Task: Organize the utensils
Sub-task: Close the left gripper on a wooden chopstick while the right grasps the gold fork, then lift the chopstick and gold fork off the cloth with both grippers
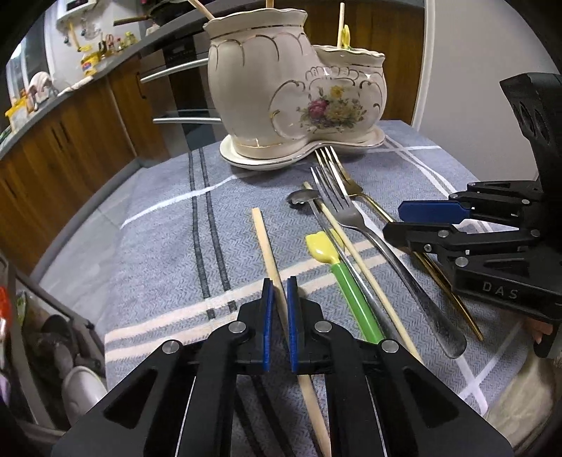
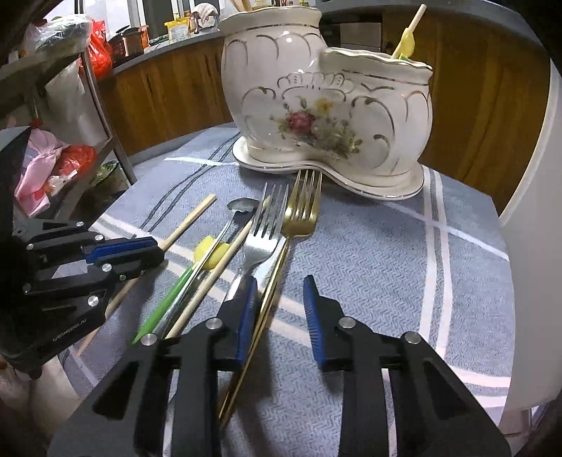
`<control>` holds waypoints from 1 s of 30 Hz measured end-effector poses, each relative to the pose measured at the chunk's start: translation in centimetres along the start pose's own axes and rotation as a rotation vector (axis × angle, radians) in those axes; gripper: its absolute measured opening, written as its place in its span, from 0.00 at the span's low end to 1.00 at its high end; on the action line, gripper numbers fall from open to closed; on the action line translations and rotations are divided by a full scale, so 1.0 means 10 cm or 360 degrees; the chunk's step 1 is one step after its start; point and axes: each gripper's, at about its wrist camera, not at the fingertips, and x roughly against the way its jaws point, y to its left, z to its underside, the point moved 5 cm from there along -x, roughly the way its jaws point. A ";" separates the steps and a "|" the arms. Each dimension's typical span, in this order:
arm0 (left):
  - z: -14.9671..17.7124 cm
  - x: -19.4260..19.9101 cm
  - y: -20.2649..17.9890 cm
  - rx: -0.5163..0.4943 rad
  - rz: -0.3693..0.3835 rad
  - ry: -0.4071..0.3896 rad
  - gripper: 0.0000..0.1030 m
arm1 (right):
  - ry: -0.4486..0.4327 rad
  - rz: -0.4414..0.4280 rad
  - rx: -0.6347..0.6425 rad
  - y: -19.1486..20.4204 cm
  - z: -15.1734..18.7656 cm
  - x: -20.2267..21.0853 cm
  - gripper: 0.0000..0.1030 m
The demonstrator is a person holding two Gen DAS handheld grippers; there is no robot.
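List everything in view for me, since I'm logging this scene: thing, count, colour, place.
Ceramic holder: 1, cream with gold trim and flowers, two compartments, far end of the cloth.
Saucer: 1, cream, under the holder.
Tablecloth: 1, blue-grey with white stripes.
Gold fork: 1, tines near the saucer, handle running under the right gripper.
Silver fork: 1, left of the gold fork.
Silver spoon: 1, left of the forks.
Loose chopsticks: 2, pale wood, on the cloth.
Green stick with yellow tip: 1, among the utensils.
Sticks in holder: several, exact count unclear.
Left gripper: black, blue pads, nearly closed around a chopstick.
Right gripper: black, blue pads, open over the gold fork's handle.
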 end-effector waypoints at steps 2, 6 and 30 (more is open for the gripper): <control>0.00 0.00 0.00 0.0004 -0.0003 -0.0003 0.08 | 0.0005 -0.0009 -0.0017 0.01 0.00 0.00 0.16; 0.00 0.00 0.00 0.0016 -0.0009 0.0001 0.08 | 0.0011 0.0053 -0.0043 -0.03 0.04 0.05 0.07; 0.18 0.15 -0.02 -0.0009 0.0000 0.0084 0.07 | 0.0117 0.0100 0.0025 -0.10 0.26 0.24 0.26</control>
